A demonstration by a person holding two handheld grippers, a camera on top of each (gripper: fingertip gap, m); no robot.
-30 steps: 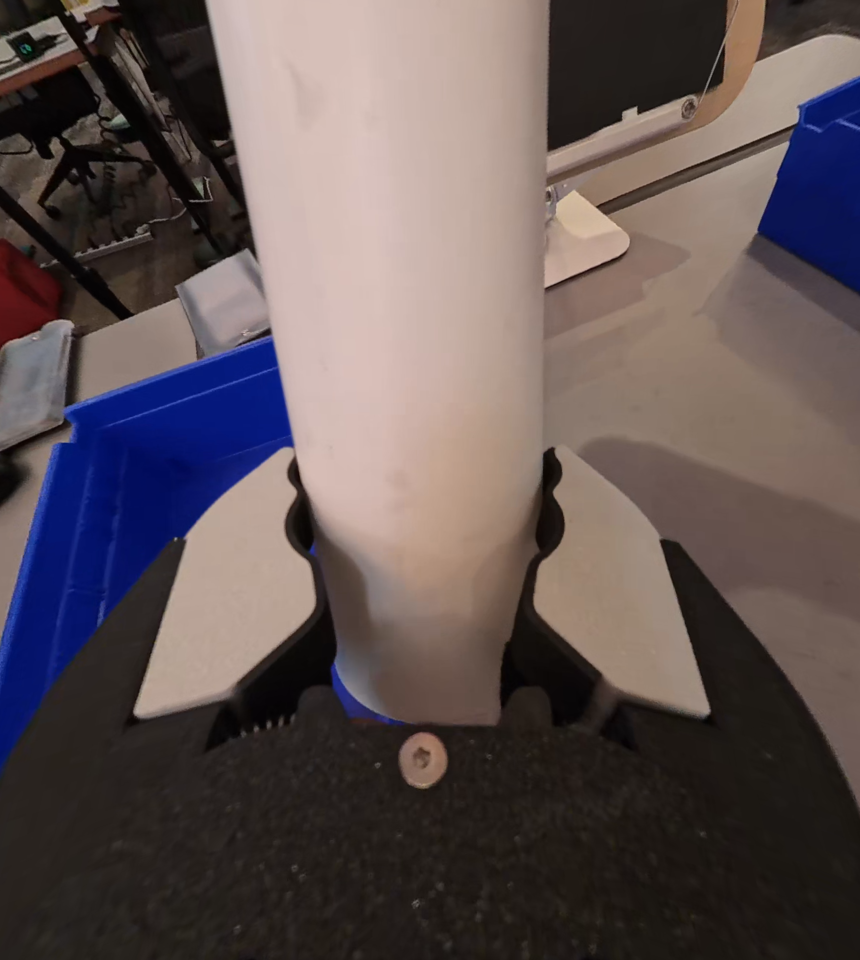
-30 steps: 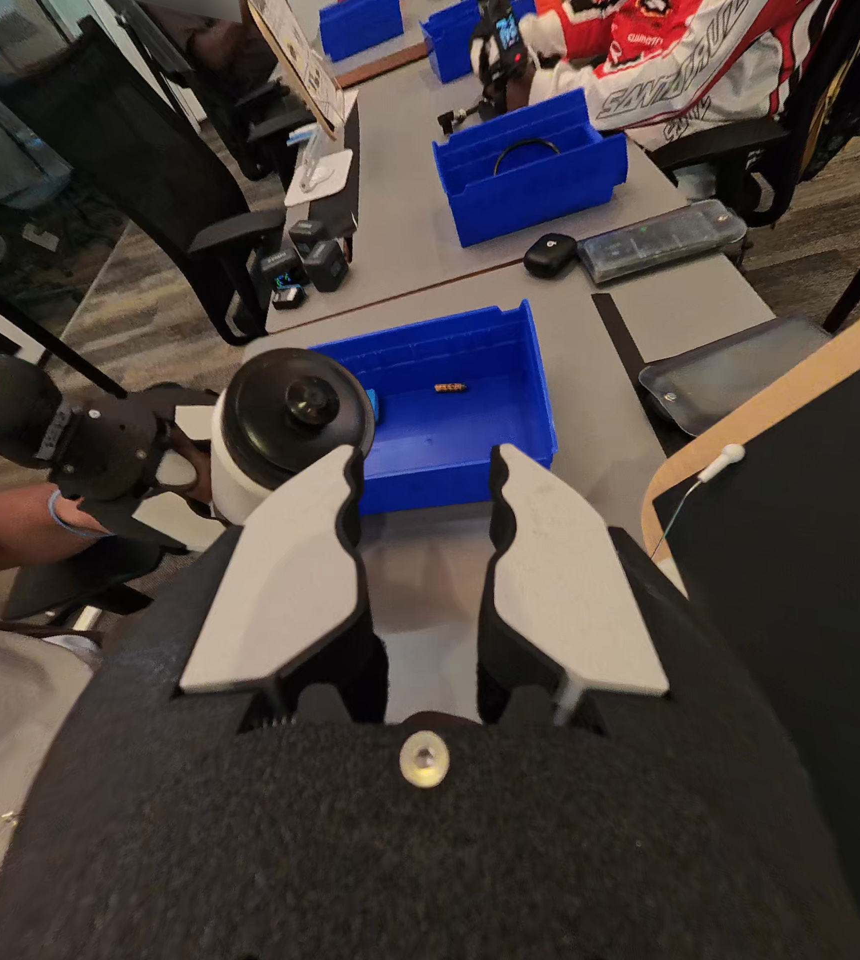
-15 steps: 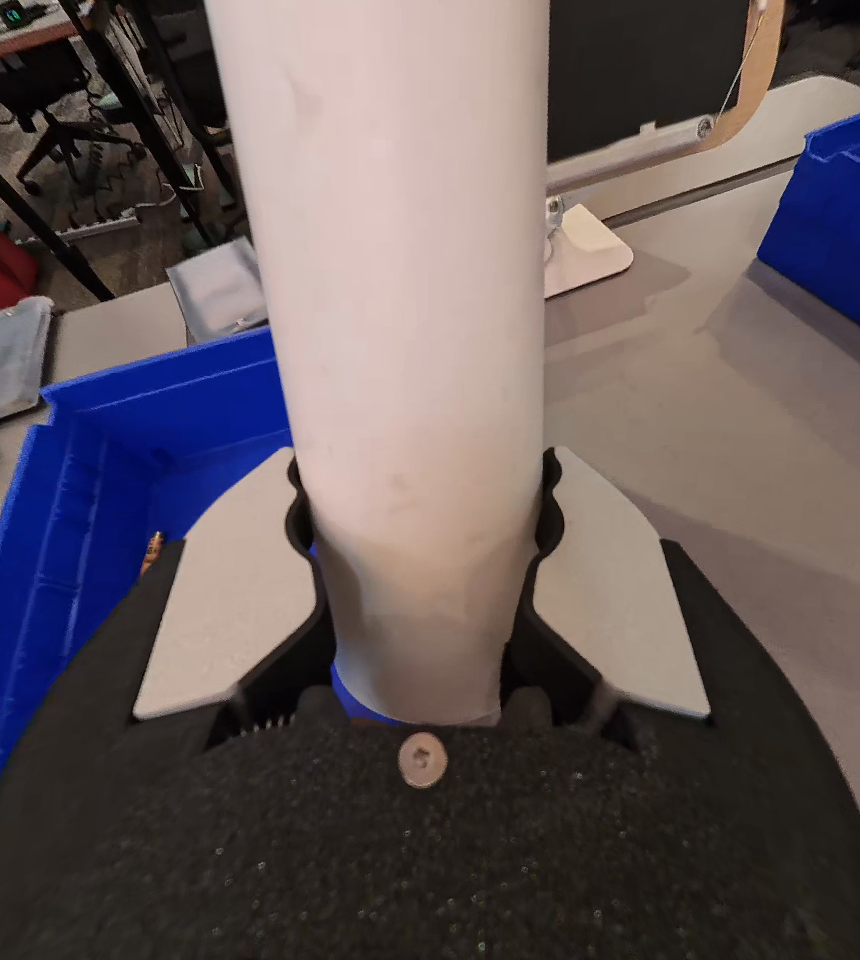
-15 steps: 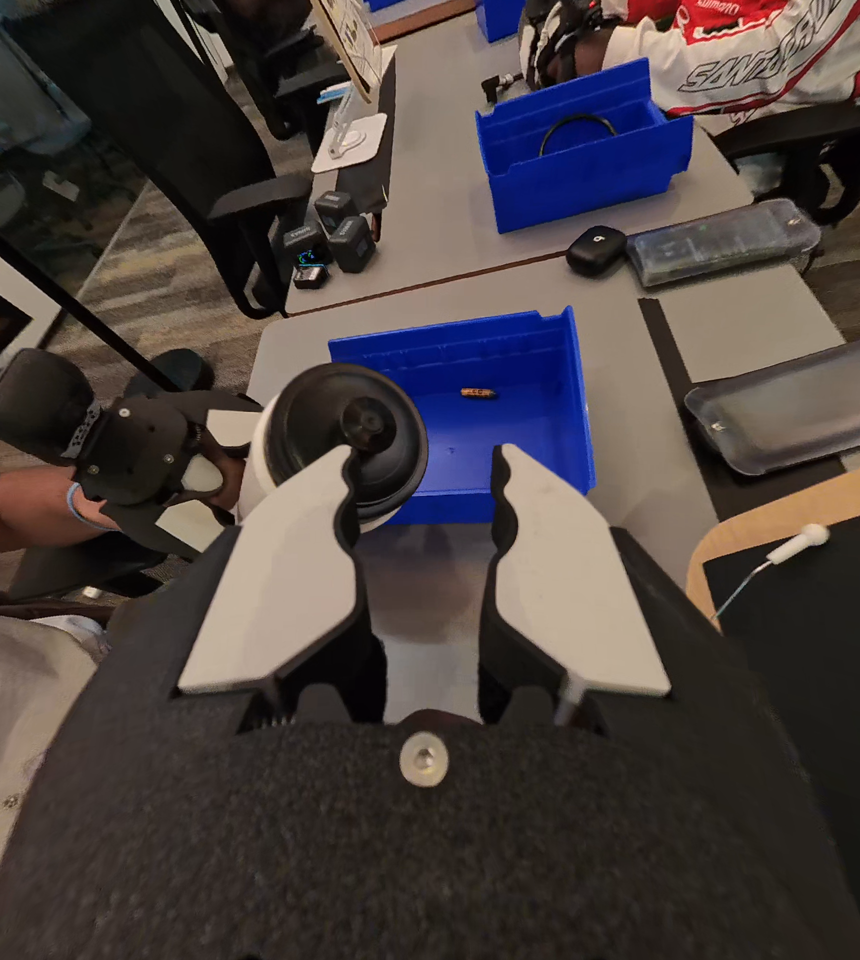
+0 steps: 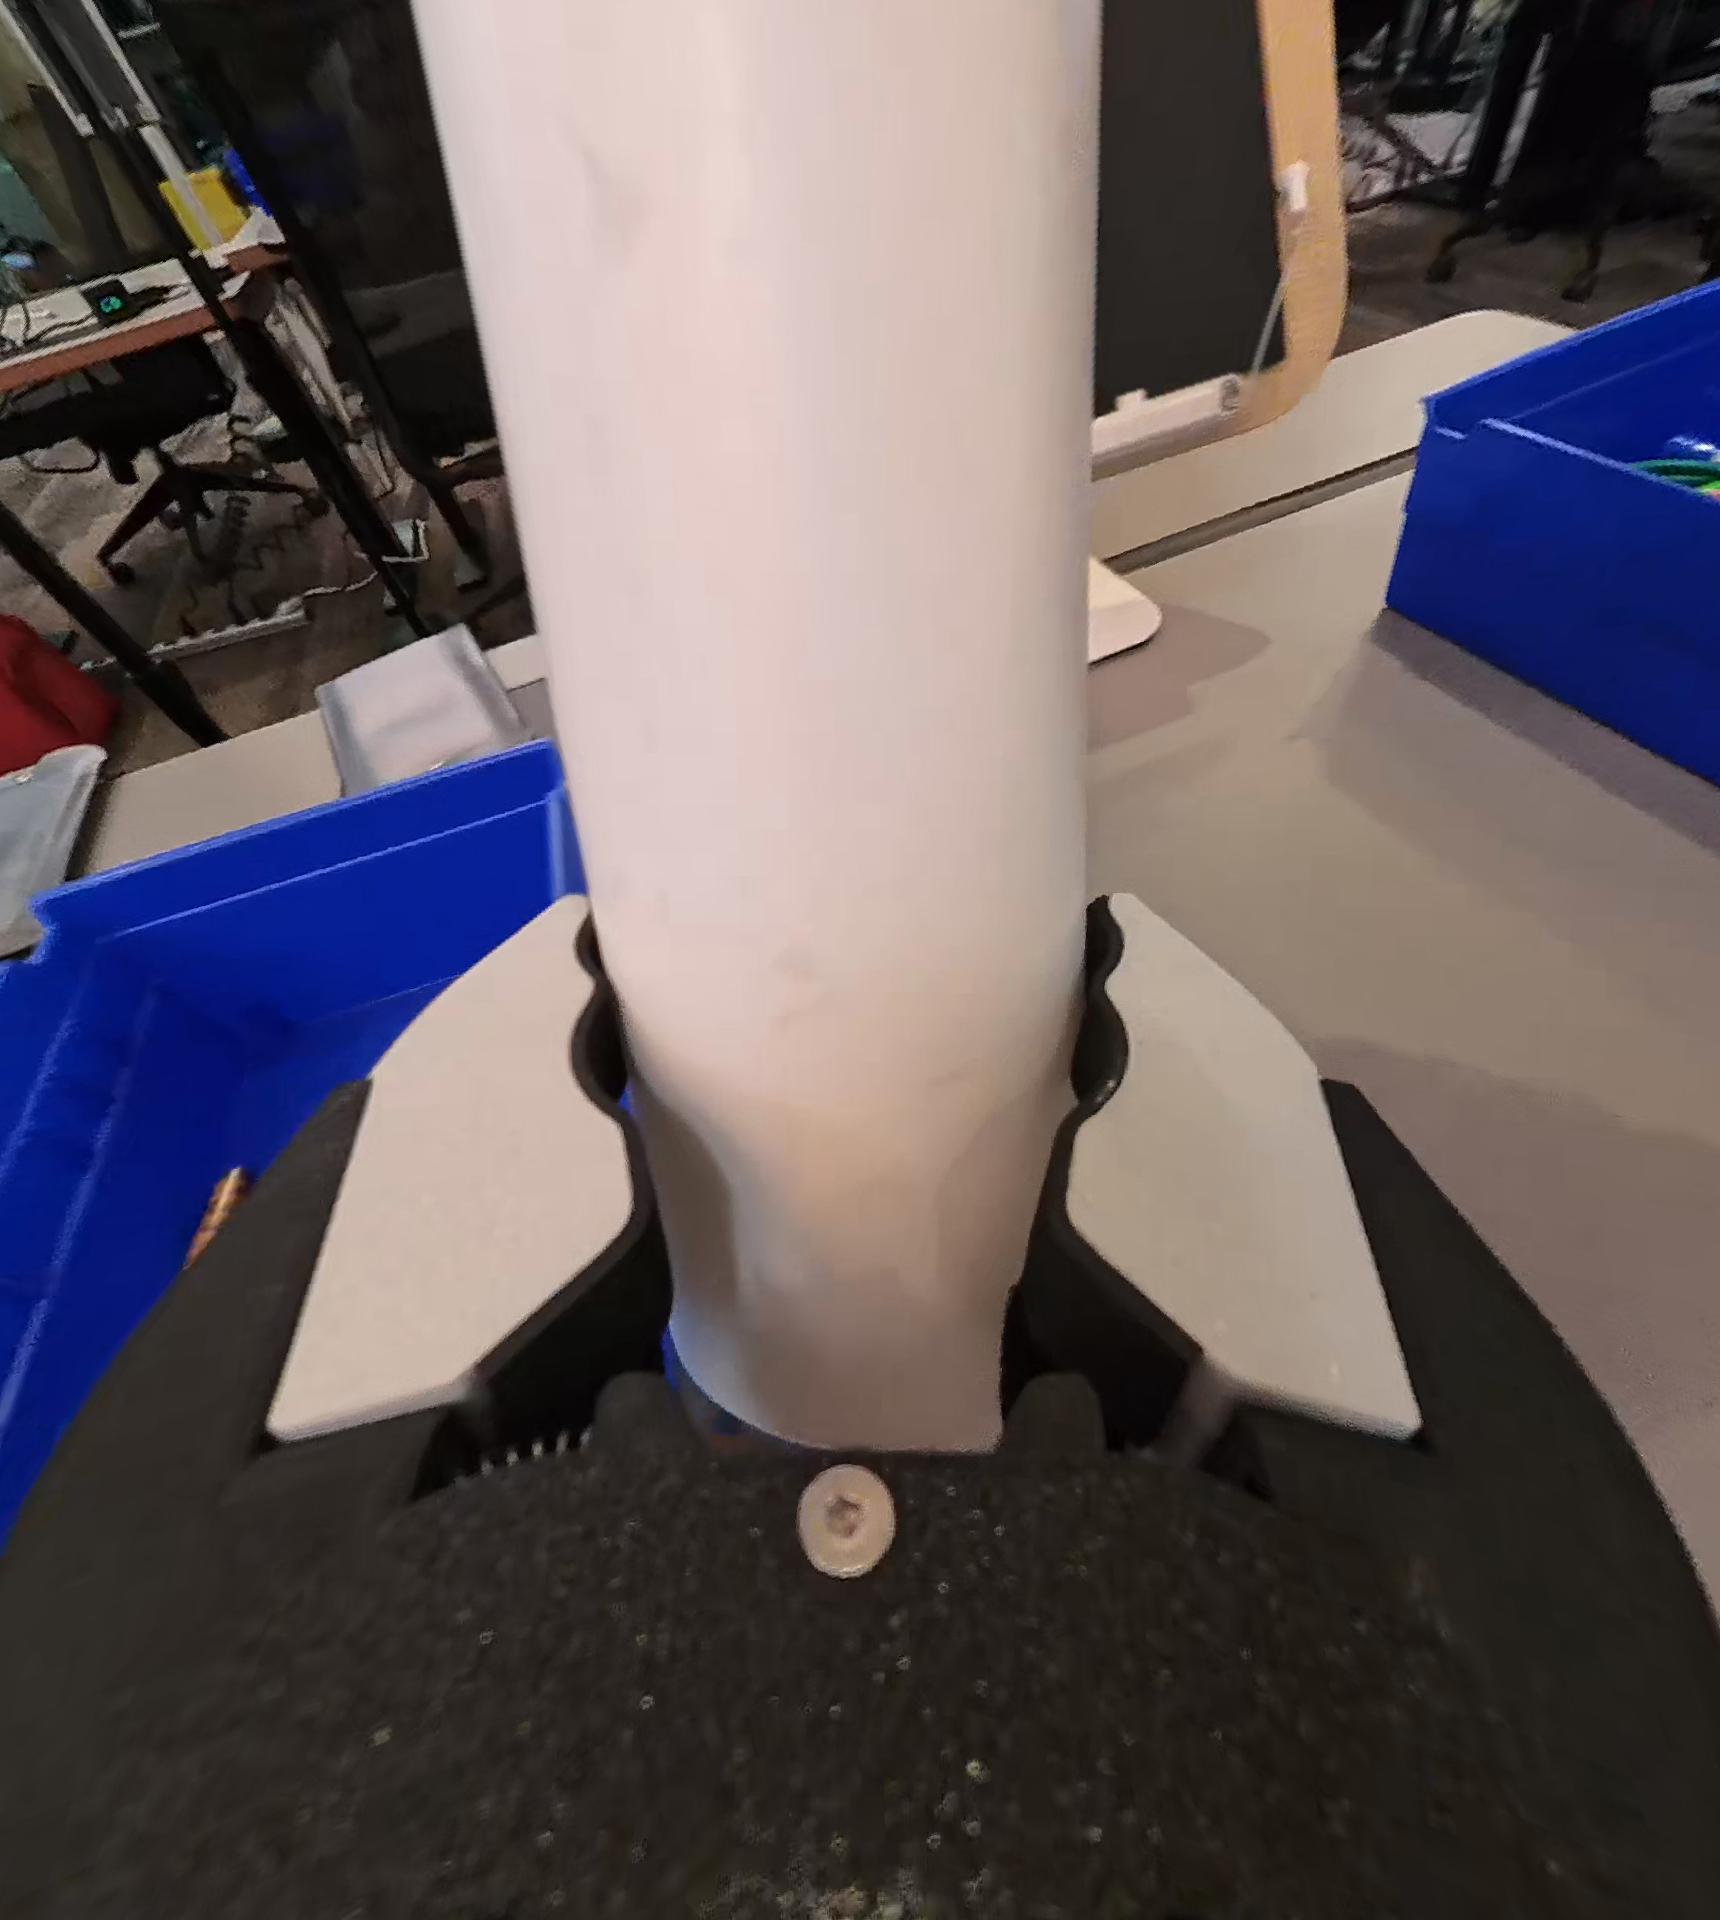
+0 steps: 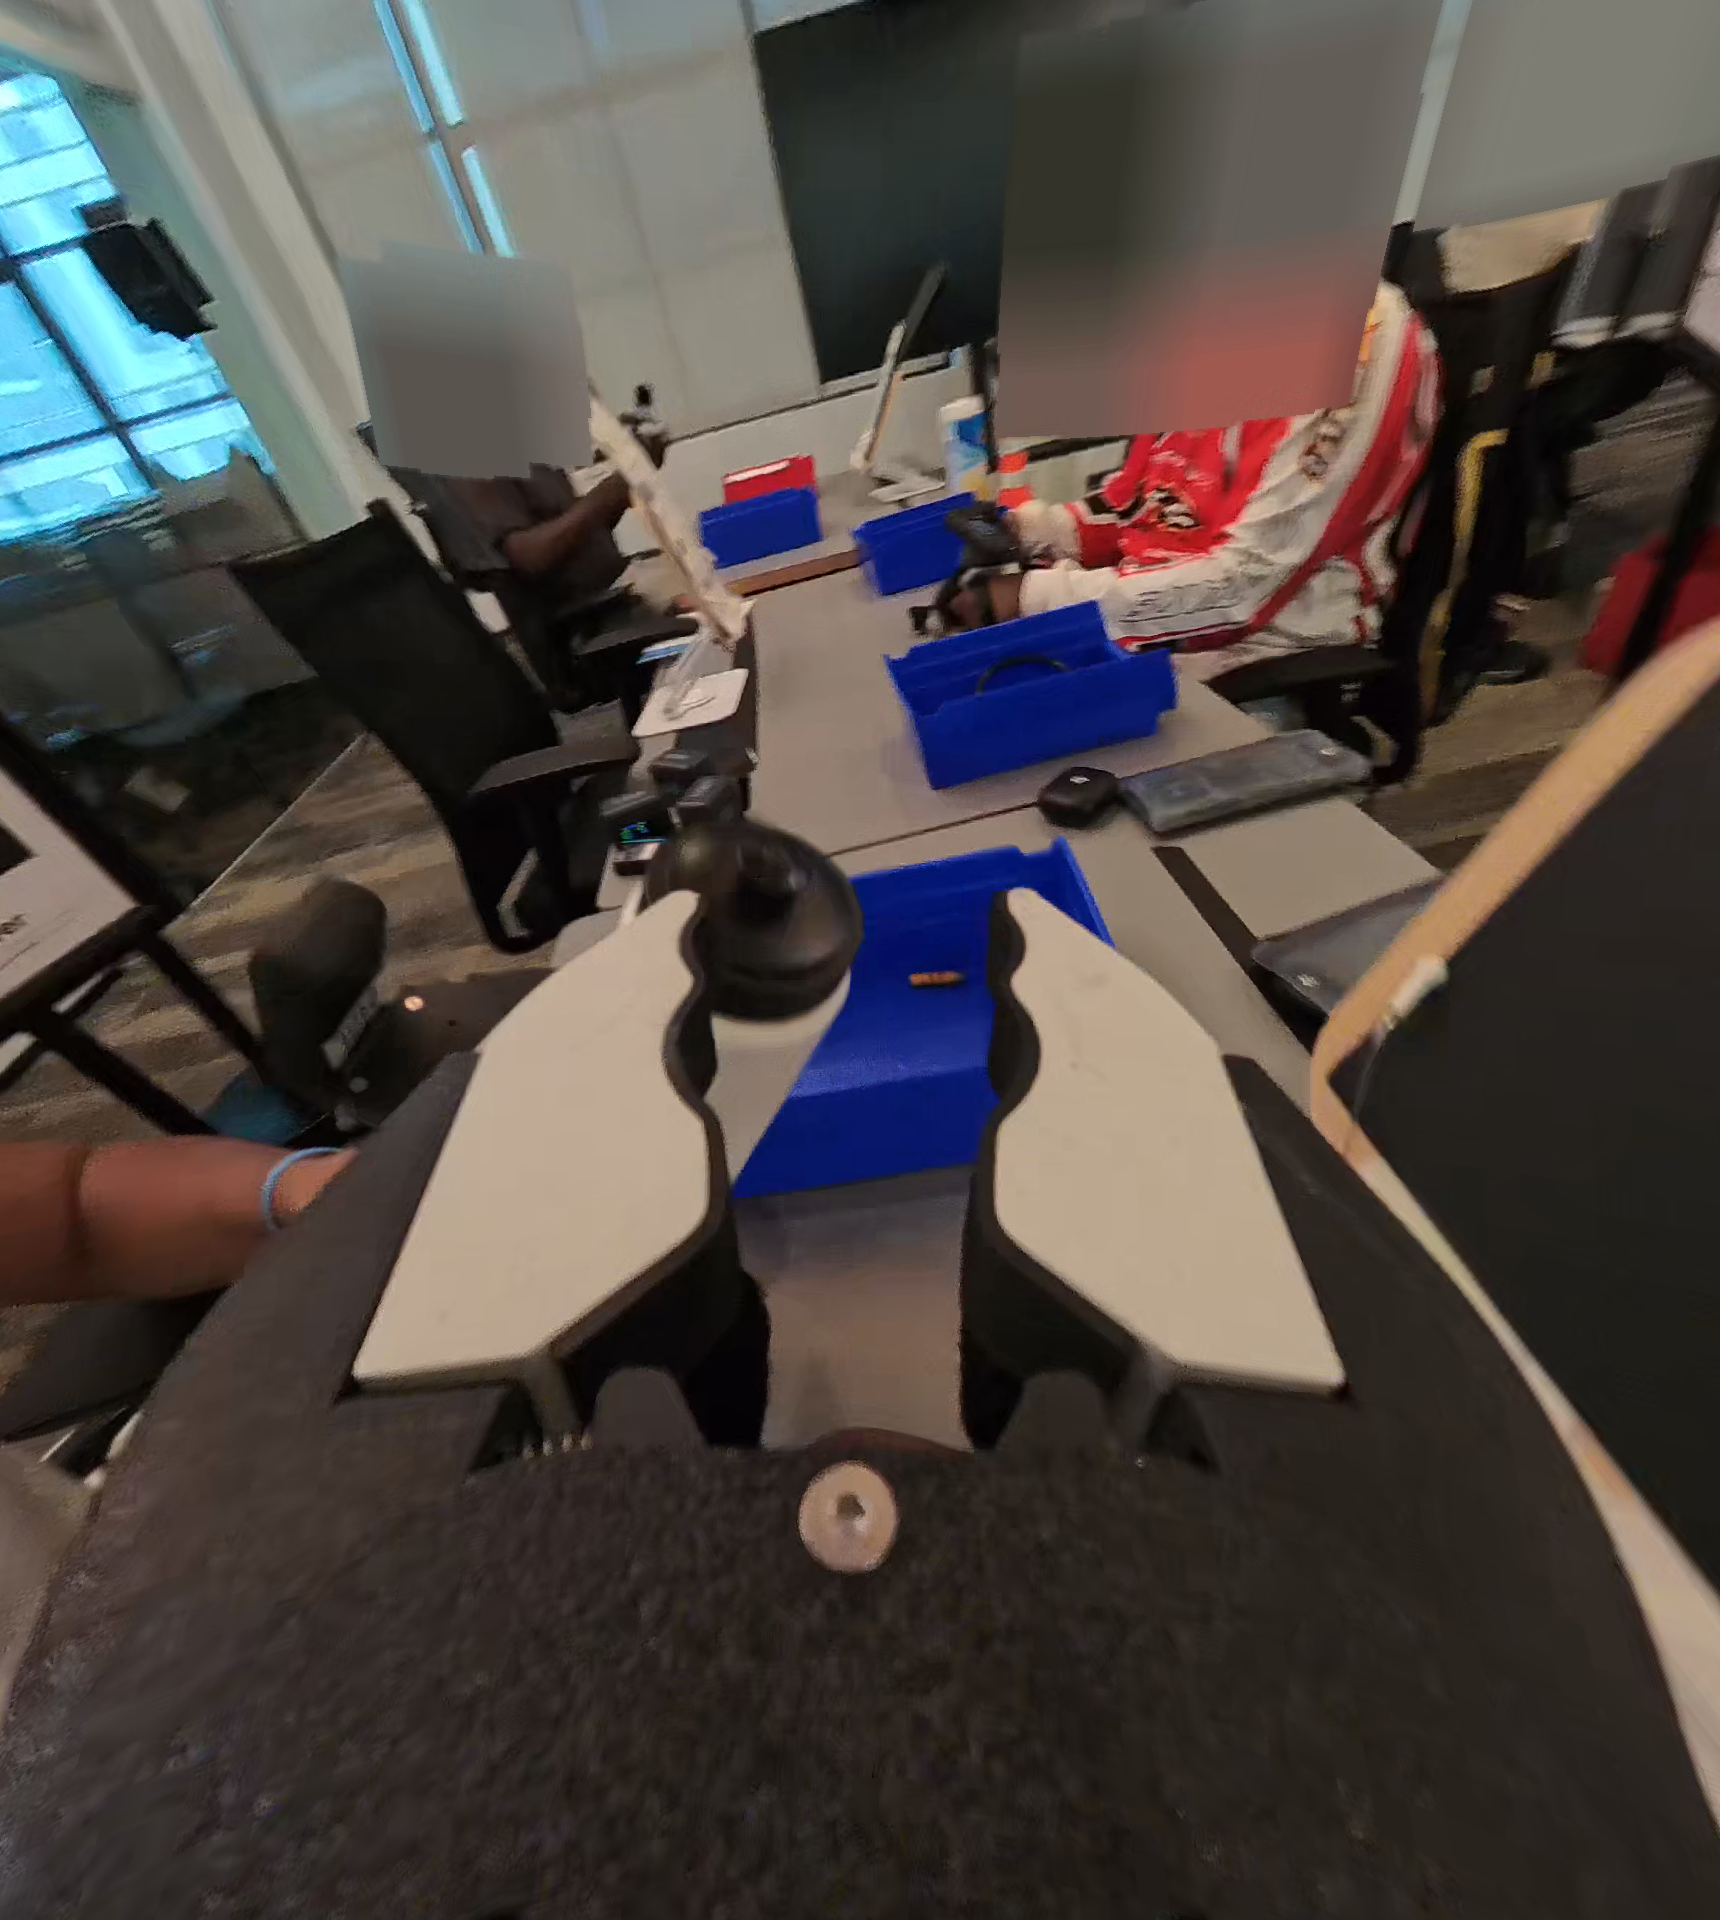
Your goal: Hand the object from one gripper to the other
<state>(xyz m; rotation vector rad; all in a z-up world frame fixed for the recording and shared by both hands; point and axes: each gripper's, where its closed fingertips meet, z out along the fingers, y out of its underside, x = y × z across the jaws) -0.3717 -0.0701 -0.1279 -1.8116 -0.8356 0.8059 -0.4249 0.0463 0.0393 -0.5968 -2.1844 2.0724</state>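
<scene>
1. The left tongs (image 5: 840,1091) are pinching the white bottle (image 5: 794,582) low on its body, leaving the capped end free for the other side to take.
2. The right tongs (image 6: 845,997) are standing spread, with the bottle's black cap (image 6: 768,925) rising between the fingers, close to the left one – likely lining up to grip.
3. Below and beyond, a blue bin (image 6: 923,1049) is sitting on the grey worktop (image 5: 1407,935) – a small brown item (image 6: 934,979) lying inside.
4. Nothing is blocking the handover; another blue bin (image 5: 1604,582) is sitting well apart, far right.
</scene>
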